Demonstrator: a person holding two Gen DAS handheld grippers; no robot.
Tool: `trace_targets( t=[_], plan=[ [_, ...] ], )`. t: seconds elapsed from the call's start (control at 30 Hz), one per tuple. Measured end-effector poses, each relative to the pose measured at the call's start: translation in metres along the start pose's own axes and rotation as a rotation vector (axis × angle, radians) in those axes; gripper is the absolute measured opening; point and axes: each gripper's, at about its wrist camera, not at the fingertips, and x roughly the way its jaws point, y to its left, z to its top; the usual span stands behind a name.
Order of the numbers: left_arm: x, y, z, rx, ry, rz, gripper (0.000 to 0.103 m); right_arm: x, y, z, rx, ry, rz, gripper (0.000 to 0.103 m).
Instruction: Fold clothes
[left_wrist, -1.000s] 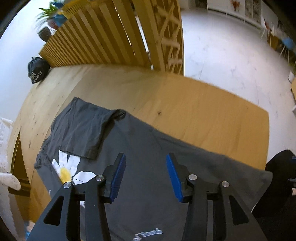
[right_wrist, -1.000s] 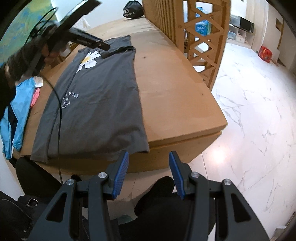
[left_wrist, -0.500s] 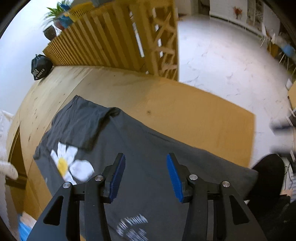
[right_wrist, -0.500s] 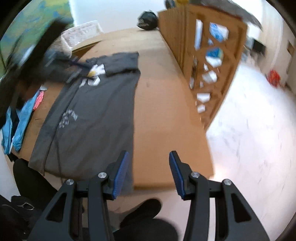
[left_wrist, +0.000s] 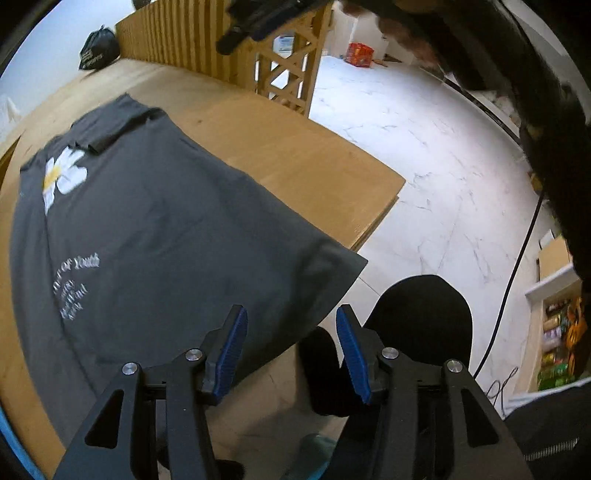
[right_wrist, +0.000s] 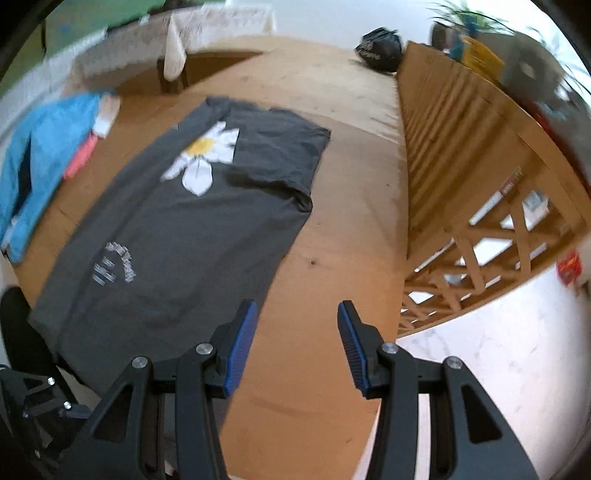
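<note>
T-shirt (left_wrist: 155, 236) print blurred, hem overhanging table (left_wrist: 295, 155) edge

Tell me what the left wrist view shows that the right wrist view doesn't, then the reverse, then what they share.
Only the left wrist view: the shirt's hem corner hanging past the table edge, a black chair seat, shelves of goods, and the left gripper, open and empty.

Only the right wrist view: blue and pink clothes, a cloth-covered table, a plant, and the right gripper, open and empty.

Both: the grey daisy T-shirt, sleeve folded in, the wooden table, the slatted railing, the black bag.
</note>
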Motion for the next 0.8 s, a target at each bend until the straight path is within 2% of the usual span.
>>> trace_targets(
  t=[0.17, 0.5, 0.63, 0.8],
  plan=[
    [0.01, -0.001, 0.006, -0.064, 0.034, 0.032, 0.048, 0.033, 0.005, 0.026, -0.062, 0.087, 0.033, 0.045],
    [0.022, 0.001, 0.026, -0.122, 0.033, 0.053, 0.048, 0.088, 0.004, 0.069, -0.104, 0.149, 0.118, 0.045],
    [0.034, 0.007, 0.035, -0.151, 0.051, 0.048, 0.048, 0.095, 0.0, 0.083, -0.113, 0.143, 0.11, 0.045],
    [0.05, -0.008, 0.045, -0.106, 0.08, 0.067, 0.048, 0.095, -0.007, 0.093, -0.11, 0.12, 0.118, 0.045]
  ],
)
